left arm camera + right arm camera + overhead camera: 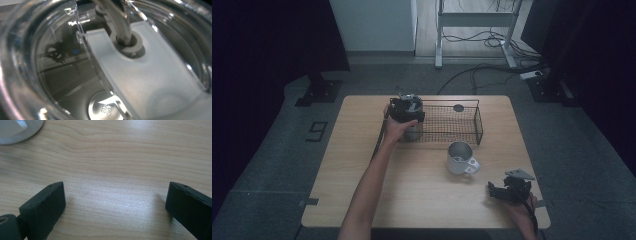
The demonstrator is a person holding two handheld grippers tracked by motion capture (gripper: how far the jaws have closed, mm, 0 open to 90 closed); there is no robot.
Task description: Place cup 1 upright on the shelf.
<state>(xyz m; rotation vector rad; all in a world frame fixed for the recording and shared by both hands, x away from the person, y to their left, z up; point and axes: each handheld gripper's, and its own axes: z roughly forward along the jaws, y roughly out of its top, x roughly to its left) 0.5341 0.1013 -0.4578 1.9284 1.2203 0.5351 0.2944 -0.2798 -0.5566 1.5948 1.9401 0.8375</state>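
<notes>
Jar (75, 75) sits at the left end of the wire basket (462, 125), right under the left gripper (407, 110), whose jaws I can't make out. Lift straight up, clear of the lid. Right gripper (115, 202) rests spread on the table (120, 157).

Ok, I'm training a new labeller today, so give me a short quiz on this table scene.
1. True or false: the white mug stands inside the wire basket.
2. Pick one. The jaws of the right gripper are: A) shut on the mug; B) open above the table; C) shut on a spoon.
3. Fill in: in the high view, the left gripper is at the basket's ____ end.
Key: 1 false; 2 B; 3 left.
</notes>
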